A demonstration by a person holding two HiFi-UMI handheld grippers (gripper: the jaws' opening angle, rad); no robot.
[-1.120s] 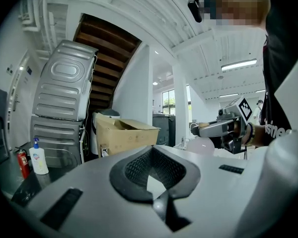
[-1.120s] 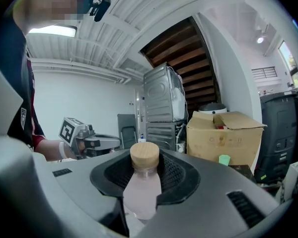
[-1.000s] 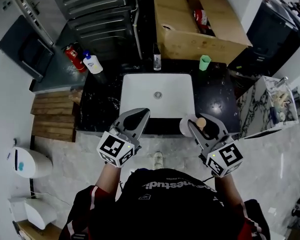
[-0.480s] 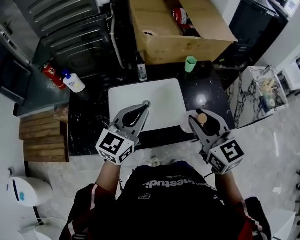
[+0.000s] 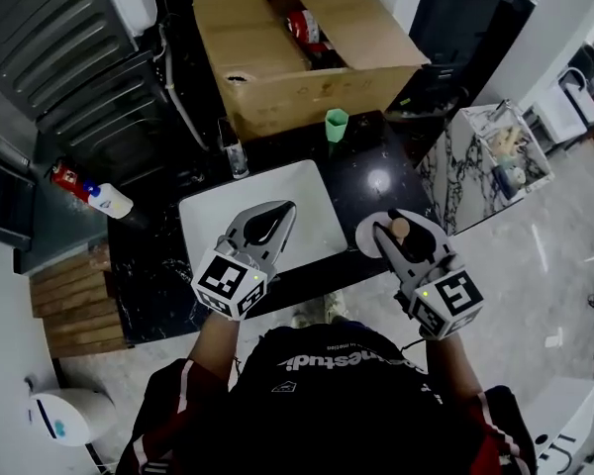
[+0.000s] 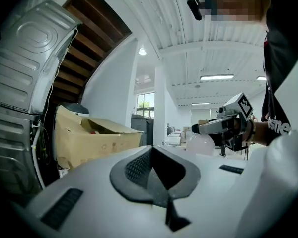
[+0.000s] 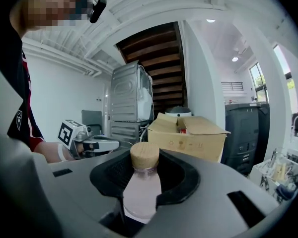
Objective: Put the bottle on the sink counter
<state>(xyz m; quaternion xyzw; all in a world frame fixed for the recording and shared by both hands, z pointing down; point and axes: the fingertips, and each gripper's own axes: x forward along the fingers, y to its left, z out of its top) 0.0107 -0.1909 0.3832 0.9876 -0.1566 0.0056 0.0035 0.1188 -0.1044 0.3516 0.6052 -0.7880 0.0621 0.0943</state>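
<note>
The bottle (image 5: 369, 237) is pale and translucent with a cork cap (image 5: 399, 229). My right gripper (image 5: 396, 226) is shut on it just under the cap, above the black sink counter (image 5: 371, 181), right of the white basin (image 5: 228, 216). In the right gripper view the bottle (image 7: 141, 190) stands upright between the dark pads. My left gripper (image 5: 283, 211) is shut and empty, hanging over the basin's front edge. In the left gripper view its jaws (image 6: 164, 195) meet with nothing between them, and the right gripper (image 6: 223, 127) with the bottle (image 6: 198, 144) shows beyond.
An open cardboard box (image 5: 297, 52) sits behind the counter. A green cup (image 5: 336, 125) and a small dark bottle (image 5: 235, 153) stand at the counter's back. A soap bottle (image 5: 109, 201) and a red item (image 5: 67, 179) lie left. A marble-patterned stand (image 5: 485, 156) is right.
The head view has swung, so counter, basin and box have slid left and tilted. Both grippers keep their places in the view, and the bottle now hangs further over the counter.
</note>
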